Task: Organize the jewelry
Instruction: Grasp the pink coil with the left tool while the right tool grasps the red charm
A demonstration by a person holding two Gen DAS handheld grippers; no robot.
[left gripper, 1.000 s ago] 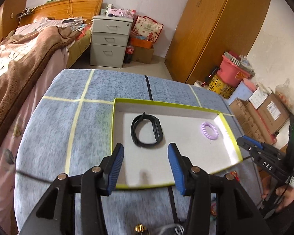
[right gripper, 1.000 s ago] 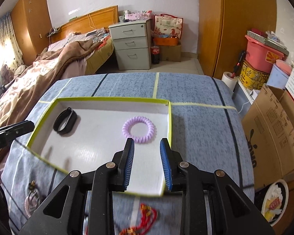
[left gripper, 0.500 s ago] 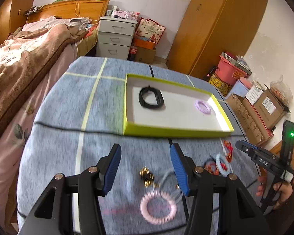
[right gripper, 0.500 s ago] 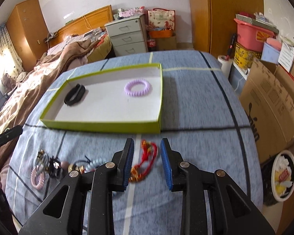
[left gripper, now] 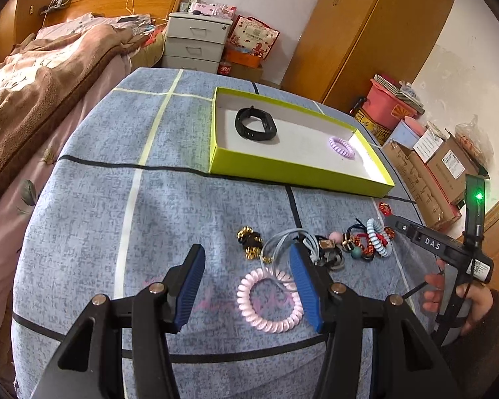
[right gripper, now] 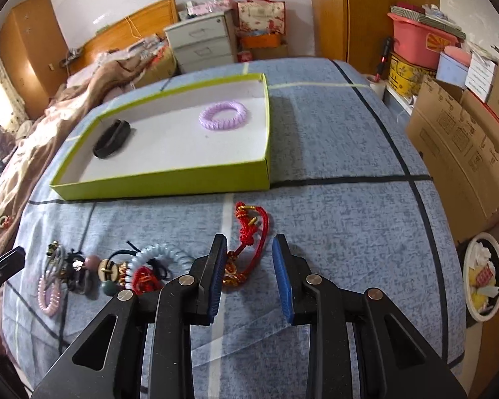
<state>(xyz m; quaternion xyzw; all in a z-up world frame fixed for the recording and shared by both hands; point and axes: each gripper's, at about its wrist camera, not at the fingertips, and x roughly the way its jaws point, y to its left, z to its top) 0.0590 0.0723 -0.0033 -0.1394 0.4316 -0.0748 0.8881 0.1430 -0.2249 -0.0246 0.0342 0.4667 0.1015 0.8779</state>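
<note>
A lime-green box [left gripper: 296, 173] [right gripper: 166, 183] sits on the blue cloth, holding a black band [left gripper: 256, 124] [right gripper: 111, 138] and a purple coil tie [left gripper: 342, 143] [right gripper: 216, 124]. My left gripper [left gripper: 246, 252] hovers open over a pink coil tie [left gripper: 244, 294], which lies between its fingers, untouched. Beside it is a tangle of jewelry [left gripper: 349, 246] [right gripper: 116, 269] with a pale blue coil [left gripper: 377, 237] [right gripper: 159, 254] in it. My right gripper [right gripper: 249, 242] is open, with a red cord bracelet [right gripper: 248, 224] lying between and just ahead of its fingertips.
A bed with a brown blanket [left gripper: 33, 76] runs along the left. Grey drawers [left gripper: 196, 43] and a wardrobe [left gripper: 366, 33] stand behind. Cardboard boxes [right gripper: 459, 139] and a bowl [right gripper: 484, 276] crowd the right side. A hand [left gripper: 449, 292] holds the right gripper.
Both grippers have drawn back from over the green box to the loose jewelry near the front edge and sunk a little. The left jaws have widened slightly.
</note>
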